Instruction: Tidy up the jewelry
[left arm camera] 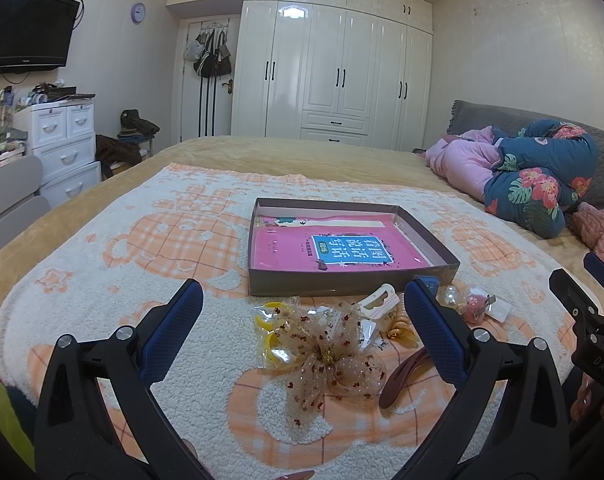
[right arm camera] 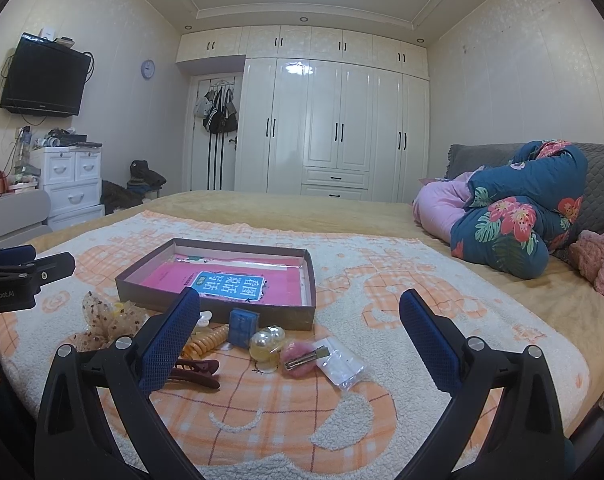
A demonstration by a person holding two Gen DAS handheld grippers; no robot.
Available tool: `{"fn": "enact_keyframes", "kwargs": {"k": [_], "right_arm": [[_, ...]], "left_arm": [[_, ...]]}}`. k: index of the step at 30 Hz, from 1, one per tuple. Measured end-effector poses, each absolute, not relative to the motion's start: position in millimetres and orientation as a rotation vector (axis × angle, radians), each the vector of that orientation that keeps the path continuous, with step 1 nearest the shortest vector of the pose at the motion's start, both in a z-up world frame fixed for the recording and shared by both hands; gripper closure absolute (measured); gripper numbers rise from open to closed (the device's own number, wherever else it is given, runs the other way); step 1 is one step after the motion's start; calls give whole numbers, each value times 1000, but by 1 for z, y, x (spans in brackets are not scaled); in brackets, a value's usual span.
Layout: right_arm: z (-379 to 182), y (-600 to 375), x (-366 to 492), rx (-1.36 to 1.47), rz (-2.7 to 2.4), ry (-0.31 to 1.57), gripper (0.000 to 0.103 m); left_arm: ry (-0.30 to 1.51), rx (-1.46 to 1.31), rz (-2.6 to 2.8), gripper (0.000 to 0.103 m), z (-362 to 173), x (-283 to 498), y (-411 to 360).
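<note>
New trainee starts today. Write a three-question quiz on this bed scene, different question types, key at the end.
1. True or false: the box already holds jewelry.
2. Multiple choice: what lies between the left gripper fingers? A) clock B) bow C) pillow
3. Fill in: the right gripper is ____ (open/shut).

Key:
1. False; only a pink book lies inside, and the hair pieces sit on the blanket in front.
2. B, the sheer bow.
3. Open, holding nothing.
</note>
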State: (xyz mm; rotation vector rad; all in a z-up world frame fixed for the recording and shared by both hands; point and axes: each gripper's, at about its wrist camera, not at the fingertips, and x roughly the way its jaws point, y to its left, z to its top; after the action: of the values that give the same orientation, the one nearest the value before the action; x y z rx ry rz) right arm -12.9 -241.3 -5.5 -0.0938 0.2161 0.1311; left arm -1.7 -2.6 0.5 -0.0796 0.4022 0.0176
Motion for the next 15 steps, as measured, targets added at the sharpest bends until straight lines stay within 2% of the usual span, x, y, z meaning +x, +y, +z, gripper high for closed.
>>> {"fn": "enact_keyframes", "kwargs": {"k": [15], "right_arm": [[-6, -242, -13, -93, 133, 215, 6]], "left_arm": [[402, -81, 19, 11, 2, 1, -2]]}}
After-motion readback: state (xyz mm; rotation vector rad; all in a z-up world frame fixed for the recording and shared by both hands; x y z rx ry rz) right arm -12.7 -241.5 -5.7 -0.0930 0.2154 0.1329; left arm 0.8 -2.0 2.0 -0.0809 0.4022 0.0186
